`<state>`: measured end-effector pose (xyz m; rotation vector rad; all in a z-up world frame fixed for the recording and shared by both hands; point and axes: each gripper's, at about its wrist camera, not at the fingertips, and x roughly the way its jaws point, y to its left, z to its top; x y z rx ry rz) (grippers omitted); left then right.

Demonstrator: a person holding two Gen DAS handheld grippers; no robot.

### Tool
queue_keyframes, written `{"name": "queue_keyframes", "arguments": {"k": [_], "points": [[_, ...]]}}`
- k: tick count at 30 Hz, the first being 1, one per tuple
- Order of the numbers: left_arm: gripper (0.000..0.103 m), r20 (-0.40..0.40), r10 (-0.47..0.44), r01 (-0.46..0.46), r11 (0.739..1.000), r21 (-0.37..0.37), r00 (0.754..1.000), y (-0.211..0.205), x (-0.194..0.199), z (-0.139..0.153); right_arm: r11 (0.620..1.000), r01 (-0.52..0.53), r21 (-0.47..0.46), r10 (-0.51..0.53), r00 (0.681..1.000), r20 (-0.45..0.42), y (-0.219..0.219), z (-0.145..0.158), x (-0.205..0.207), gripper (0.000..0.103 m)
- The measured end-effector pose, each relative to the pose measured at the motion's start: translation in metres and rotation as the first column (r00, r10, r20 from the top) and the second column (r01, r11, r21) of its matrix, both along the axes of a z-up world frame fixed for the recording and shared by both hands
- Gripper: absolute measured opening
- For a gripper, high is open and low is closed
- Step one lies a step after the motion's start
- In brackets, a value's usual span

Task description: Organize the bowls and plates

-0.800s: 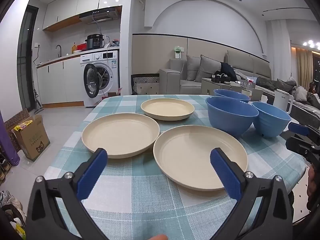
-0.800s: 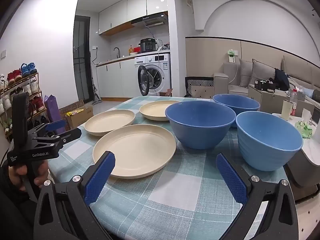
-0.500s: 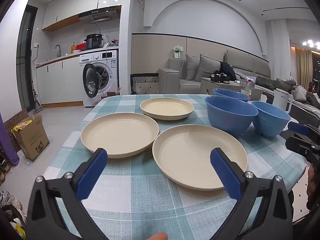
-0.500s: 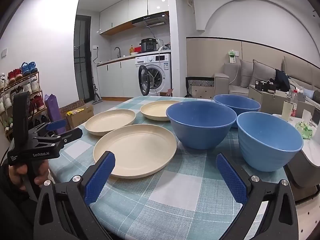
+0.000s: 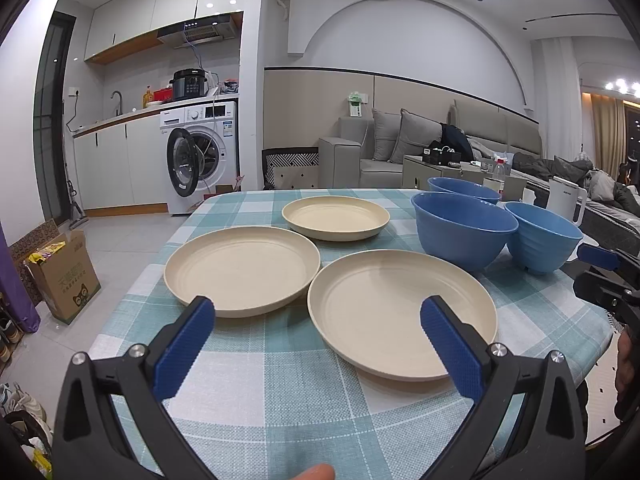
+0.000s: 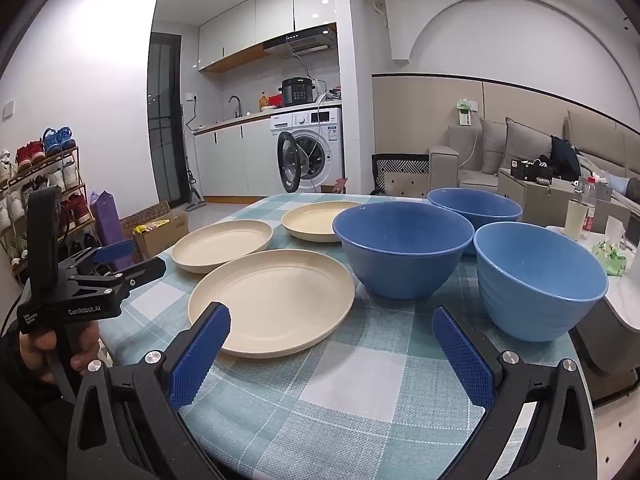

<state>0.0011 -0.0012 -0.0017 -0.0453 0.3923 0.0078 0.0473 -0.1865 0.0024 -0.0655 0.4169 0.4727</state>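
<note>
We are in a home — an open-plan flat. A kitchen counter (image 5: 120, 120) with a sink tap, a washing machine (image 5: 204, 156) beneath it and white cabinets (image 6: 248, 12) above stand on one side; a grey sofa (image 5: 400, 148) with cushions, a shoe rack (image 6: 36, 184) and a checked-cloth dining table (image 5: 280, 380) fill the rest.

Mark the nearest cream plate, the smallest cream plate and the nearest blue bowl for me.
nearest cream plate (image 6: 276, 296), right wrist view, flat centre.
smallest cream plate (image 5: 335, 216), left wrist view, inner base.
nearest blue bowl (image 6: 532, 312), right wrist view, ribbed outer wall.
</note>
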Motion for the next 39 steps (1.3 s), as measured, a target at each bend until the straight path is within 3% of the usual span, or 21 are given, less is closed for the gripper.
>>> {"name": "queue_keyframes", "arguments": {"k": [39], "points": [[0.103, -0.003, -0.011, 0.011, 1.0, 0.008, 1.0, 0.0002, -0.0021, 0.0008, 1.0, -0.003, 0.012, 0.003, 1.0, -0.01, 0.0006, -0.0046, 0.0017, 0.103]]}}
